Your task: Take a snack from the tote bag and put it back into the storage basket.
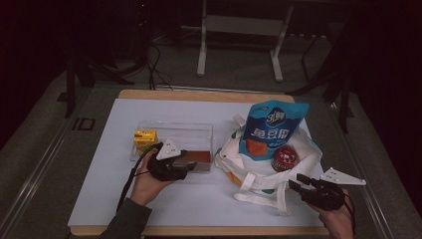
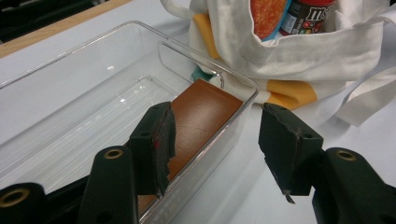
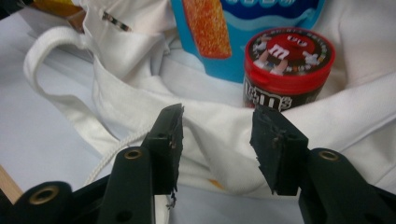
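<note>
High view: the left tool sits at the near right corner of the clear plastic tray, over the brown block inside it; the right tool lies on the bench just before the white tote bag.

Left gripper view: jaws spread, straddling the tray's near wall, pinching nothing; the block's long axis runs away from the tool.

Right gripper view: jaws spread and empty, aimed at the bag rim; the red candy jar stands directly ahead, just beyond the cloth, beside the blue snack pouch. The right hand is nearer the jar.
</note>
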`<action>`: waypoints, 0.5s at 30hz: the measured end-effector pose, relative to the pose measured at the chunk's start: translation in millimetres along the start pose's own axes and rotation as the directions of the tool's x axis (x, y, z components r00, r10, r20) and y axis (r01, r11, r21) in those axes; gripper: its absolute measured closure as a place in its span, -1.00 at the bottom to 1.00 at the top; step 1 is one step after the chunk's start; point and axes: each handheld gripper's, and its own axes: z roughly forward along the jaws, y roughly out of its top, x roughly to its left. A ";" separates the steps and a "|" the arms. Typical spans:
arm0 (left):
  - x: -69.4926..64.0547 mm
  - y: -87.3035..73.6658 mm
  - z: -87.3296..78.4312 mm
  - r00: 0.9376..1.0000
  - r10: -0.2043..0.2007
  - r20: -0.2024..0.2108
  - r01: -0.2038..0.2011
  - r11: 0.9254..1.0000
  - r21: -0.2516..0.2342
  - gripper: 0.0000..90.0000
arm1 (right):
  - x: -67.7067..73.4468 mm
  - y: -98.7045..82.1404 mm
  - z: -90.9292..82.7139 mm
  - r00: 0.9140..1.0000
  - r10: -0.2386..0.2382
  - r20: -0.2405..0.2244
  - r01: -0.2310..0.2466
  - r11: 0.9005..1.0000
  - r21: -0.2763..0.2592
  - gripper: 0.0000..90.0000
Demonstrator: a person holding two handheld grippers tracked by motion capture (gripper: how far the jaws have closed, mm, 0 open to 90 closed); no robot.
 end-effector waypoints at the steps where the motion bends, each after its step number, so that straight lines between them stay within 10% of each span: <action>1: -0.1 -0.4 -0.3 1.000 0.002 0.001 -0.002 1.000 -0.001 0.01 | -0.5 1.3 -0.2 1.000 0.000 0.000 0.000 1.000 -0.004 0.20; 15: -0.7 -12.0 -8.4 1.000 -0.014 0.001 0.014 1.000 -0.007 0.06 | -5.1 25.4 18.0 1.000 0.006 0.014 -0.006 1.000 -0.011 0.20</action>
